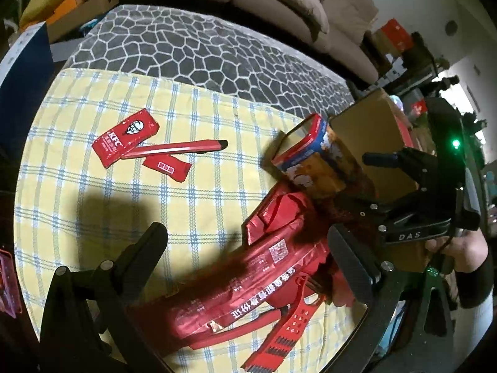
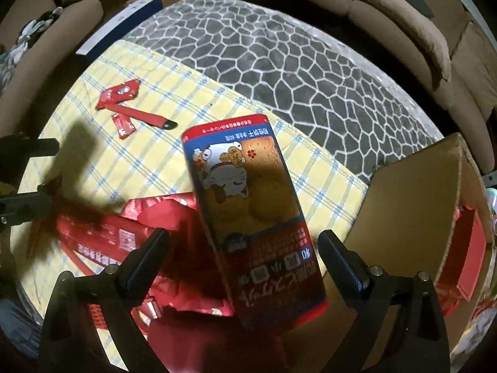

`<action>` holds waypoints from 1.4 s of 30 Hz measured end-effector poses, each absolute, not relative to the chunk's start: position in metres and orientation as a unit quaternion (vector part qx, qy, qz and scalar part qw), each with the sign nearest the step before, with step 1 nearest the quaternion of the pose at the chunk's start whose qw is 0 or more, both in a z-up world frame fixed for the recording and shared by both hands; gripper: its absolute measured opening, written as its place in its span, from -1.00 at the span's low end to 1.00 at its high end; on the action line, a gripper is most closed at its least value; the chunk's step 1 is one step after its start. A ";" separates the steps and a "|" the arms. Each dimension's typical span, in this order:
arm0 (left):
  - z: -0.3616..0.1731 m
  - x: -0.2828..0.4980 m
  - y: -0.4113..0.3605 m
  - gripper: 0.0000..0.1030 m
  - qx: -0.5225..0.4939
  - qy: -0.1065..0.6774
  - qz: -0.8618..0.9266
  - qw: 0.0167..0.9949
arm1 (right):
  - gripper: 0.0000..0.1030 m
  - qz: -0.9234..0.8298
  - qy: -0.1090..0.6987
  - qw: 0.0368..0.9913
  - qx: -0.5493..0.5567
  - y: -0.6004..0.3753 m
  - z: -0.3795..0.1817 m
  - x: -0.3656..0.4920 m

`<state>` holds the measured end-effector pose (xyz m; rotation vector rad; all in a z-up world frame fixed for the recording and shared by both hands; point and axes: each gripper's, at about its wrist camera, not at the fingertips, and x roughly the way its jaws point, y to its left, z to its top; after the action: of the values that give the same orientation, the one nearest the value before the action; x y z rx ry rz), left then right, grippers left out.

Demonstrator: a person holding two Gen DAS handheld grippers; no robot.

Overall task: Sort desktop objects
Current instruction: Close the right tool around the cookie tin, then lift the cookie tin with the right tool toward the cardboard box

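Note:
A blue and red biscuit box (image 2: 248,211) lies between the open fingers of my right gripper (image 2: 243,248), untouched by either pad; it also shows in the left wrist view (image 1: 313,161). A large red foil bag (image 1: 248,276) lies under it on the yellow checked cloth (image 1: 124,202). My left gripper (image 1: 251,251) is open above the bag, empty. A red KFC sachet (image 1: 125,136), a red utility knife (image 1: 177,149) and a small red packet (image 1: 166,168) lie at the far left. A red comb-like tool (image 1: 285,326) rests by the bag.
An open cardboard box (image 2: 413,214) stands at the right. A grey stone-patterned mat (image 2: 279,62) covers the far table. A brown sofa (image 2: 419,31) lies behind. A dark blue box (image 1: 21,77) sits at the left edge.

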<state>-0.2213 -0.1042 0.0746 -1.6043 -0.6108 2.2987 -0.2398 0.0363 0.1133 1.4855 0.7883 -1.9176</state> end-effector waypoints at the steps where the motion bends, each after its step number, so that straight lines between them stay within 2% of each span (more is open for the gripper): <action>1: 0.073 -0.222 -0.104 1.00 -0.555 -0.211 0.793 0.136 | 0.89 -0.717 0.298 0.289 0.560 0.036 0.110 -0.242; 9: 0.067 -0.228 -0.092 1.00 -0.557 -0.214 0.788 0.152 | 0.89 -0.710 0.300 0.282 0.572 0.033 0.098 -0.251; 12: 0.066 -0.229 -0.085 1.00 -0.559 -0.213 0.786 0.157 | 0.73 -0.707 0.304 0.286 0.572 0.032 0.095 -0.250; 13: 0.066 -0.229 -0.084 1.00 -0.559 -0.214 0.785 0.159 | 0.61 -0.709 0.308 0.285 0.567 0.032 0.096 -0.249; 27: 0.078 -0.217 -0.049 1.00 -0.549 -0.216 0.780 0.206 | 0.47 -0.737 0.232 0.309 0.555 0.052 0.128 -0.245; 37: 0.039 -0.227 -0.070 1.00 -0.507 -0.466 0.695 0.207 | 0.46 -0.737 0.180 0.341 0.555 0.067 0.146 -0.224; 42: 0.022 -0.230 -0.061 1.00 -0.495 -0.525 0.659 0.213 | 0.46 -0.732 0.150 0.368 0.554 0.072 0.151 -0.208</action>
<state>-0.2299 -0.0611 0.0217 -1.3739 -1.4590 1.8287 -0.2084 0.0721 0.1514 1.4221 0.3860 -1.8786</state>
